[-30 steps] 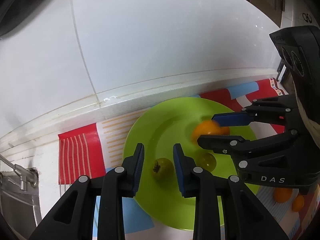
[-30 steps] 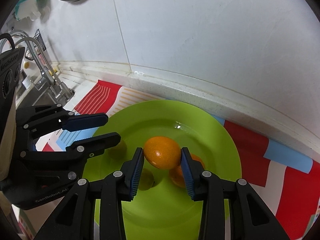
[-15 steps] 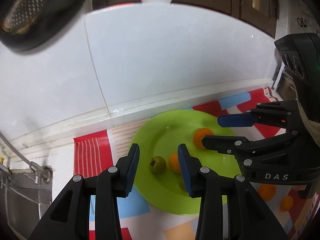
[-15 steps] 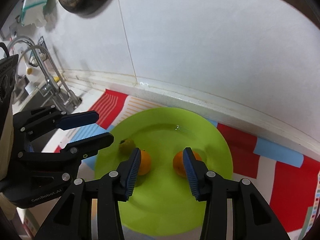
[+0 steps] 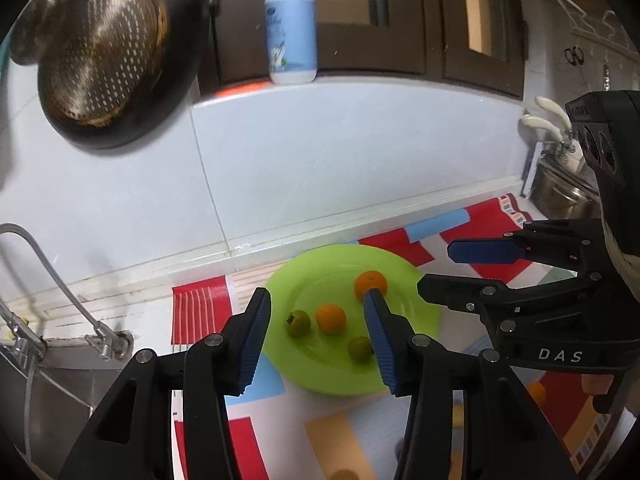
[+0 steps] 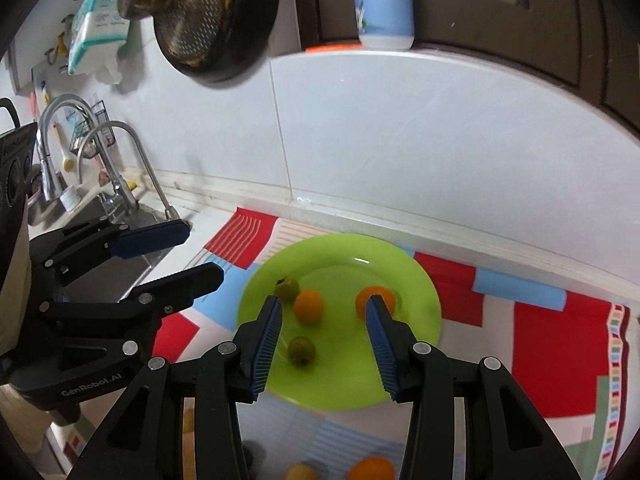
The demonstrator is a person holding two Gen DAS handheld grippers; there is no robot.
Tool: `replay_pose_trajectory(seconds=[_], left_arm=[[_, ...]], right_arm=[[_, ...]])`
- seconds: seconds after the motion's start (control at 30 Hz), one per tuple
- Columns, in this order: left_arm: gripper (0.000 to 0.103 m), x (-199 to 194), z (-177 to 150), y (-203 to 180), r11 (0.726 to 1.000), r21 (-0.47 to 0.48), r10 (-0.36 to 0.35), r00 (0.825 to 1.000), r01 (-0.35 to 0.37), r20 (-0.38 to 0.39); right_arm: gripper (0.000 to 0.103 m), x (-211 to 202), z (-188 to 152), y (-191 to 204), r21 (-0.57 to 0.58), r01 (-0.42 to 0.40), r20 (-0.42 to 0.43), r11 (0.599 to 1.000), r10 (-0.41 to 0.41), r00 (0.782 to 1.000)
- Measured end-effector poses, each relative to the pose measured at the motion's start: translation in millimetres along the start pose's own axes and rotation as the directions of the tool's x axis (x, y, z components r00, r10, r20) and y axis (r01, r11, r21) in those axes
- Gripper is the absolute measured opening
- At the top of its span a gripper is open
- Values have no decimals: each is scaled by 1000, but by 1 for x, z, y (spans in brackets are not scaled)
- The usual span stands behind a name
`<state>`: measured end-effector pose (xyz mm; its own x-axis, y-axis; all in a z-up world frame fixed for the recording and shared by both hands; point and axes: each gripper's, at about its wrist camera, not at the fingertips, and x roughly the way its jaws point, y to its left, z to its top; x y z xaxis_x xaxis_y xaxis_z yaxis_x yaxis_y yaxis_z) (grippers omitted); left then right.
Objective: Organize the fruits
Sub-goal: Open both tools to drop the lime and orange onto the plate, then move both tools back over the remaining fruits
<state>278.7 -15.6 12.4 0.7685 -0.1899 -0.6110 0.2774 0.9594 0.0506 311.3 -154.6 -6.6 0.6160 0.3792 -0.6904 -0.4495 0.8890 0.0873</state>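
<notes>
A lime green plate (image 5: 416,312) (image 6: 416,280) sits on a patterned mat by the wall. On it lie two orange fruits (image 5: 331,319) (image 5: 371,282) and two small green fruits (image 5: 298,322) (image 5: 359,348); they also show in the right wrist view as two orange fruits (image 6: 308,306) (image 6: 374,295) and two green fruits (image 6: 287,288) (image 6: 301,350). My left gripper (image 5: 318,336) and right gripper (image 6: 322,338) are both open and empty, raised above the plate's near side.
More orange fruits lie on the mat near me (image 6: 371,468) (image 5: 536,394). A sink and tap (image 6: 112,184) are to the left. A dark pan (image 5: 108,60) hangs on the wall; a blue bottle (image 5: 291,28) stands on the ledge.
My right gripper has let go of the orange onto the plate and opened. Both grippers have risen and pulled back from the plate.
</notes>
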Motion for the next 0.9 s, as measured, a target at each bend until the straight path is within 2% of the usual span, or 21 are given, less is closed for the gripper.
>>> replay_pose_trajectory(seconds=[0.47, 0.53, 0.6, 0.9], left_arm=[[65, -71, -21, -32, 999, -40, 12, 999, -11, 33], [65, -77, -25, -37, 999, -42, 9, 999, -8, 36], [65, -82, -29, -41, 999, -43, 6, 999, -4, 37], [68, -94, -49, -57, 999, -47, 23, 999, -21, 48]], right_arm=[[45, -76, -37, 4, 91, 58, 86, 994, -66, 994], [45, -84, -45, 5, 103, 67, 89, 992, -76, 993], [50, -89, -51, 5, 112, 70, 91, 991, -81, 993], [50, -108, -81, 4, 153, 125, 88, 980, -140, 986]])
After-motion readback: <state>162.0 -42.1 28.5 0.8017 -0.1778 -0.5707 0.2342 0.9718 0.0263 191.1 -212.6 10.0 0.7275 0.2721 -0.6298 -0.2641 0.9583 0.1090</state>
